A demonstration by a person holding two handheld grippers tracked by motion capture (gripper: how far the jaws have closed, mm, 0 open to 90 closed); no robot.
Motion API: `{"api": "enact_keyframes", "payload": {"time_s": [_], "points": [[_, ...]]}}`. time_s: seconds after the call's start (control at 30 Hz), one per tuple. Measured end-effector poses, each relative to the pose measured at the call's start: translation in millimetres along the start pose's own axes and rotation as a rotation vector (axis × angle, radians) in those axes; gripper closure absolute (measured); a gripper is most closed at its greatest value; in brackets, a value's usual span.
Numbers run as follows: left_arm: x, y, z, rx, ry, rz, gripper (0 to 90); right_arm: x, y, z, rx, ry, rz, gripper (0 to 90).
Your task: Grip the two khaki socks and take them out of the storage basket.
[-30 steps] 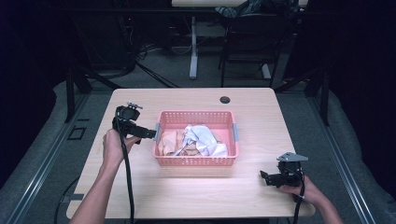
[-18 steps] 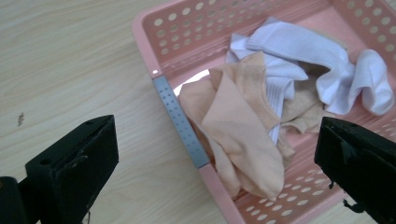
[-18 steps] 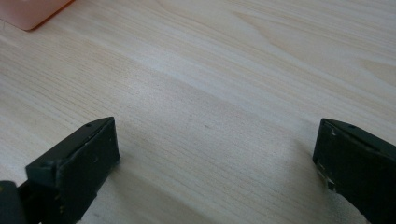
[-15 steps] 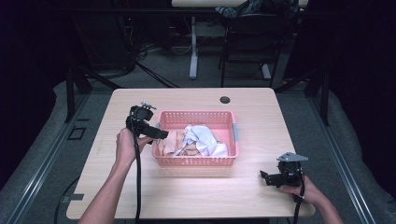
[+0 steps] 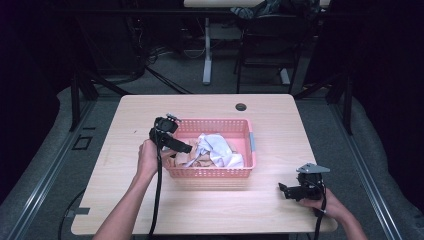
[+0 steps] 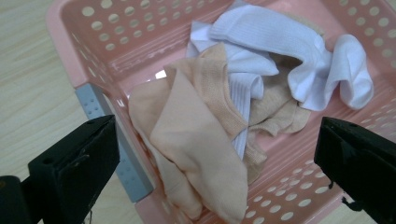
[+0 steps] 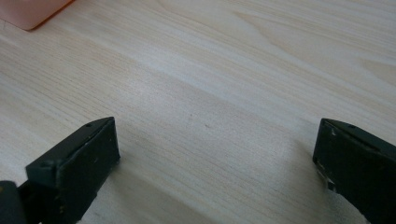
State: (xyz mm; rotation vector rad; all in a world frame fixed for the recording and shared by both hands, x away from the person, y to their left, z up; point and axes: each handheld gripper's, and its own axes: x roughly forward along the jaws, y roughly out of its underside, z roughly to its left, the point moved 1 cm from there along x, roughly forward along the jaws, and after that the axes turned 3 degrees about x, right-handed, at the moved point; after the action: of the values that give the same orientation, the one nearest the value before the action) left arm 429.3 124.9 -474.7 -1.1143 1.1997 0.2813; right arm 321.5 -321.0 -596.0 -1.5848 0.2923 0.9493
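Note:
A pink perforated basket [image 5: 239, 125] sits mid-table and holds a heap of white socks [image 5: 216, 147] and beige socks [image 5: 192, 159]. My left gripper [image 5: 186, 148] hangs open over the basket's left end, its jaws wide apart above the socks. In the left gripper view a beige sock [image 6: 196, 144] lies between and below the jaws, with white socks [image 6: 280, 42] beyond it and the basket wall [image 6: 116, 37] at the left. My right gripper [image 5: 282, 189] rests open near the table's front right corner, jaws spread over bare wood [image 7: 210, 102].
A small black round cap [image 5: 241, 106] lies at the table's far edge. A grey tab [image 6: 109, 144] is fixed to the basket's short wall. Bare tabletop [image 5: 310, 130] stretches right of the basket. Dark chair and desk legs stand beyond the table.
My left gripper has travelled right from beside the basket's left wall to above its left end. The right gripper has stayed put.

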Motion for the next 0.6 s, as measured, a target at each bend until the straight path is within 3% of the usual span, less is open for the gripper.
{"api": "enact_keyframes", "payload": {"time_s": [0.4,0.6], "points": [[23.0,1.8,-8.9,0.037,0.019,0.062,7.9,-0.3,0.0,0.1,0.001,0.000,0.003,0.0],[33.0,4.7,-9.3,0.030,0.007,0.095,21.3,-0.2,0.1,0.1,0.000,0.000,0.004,0.0]]}}
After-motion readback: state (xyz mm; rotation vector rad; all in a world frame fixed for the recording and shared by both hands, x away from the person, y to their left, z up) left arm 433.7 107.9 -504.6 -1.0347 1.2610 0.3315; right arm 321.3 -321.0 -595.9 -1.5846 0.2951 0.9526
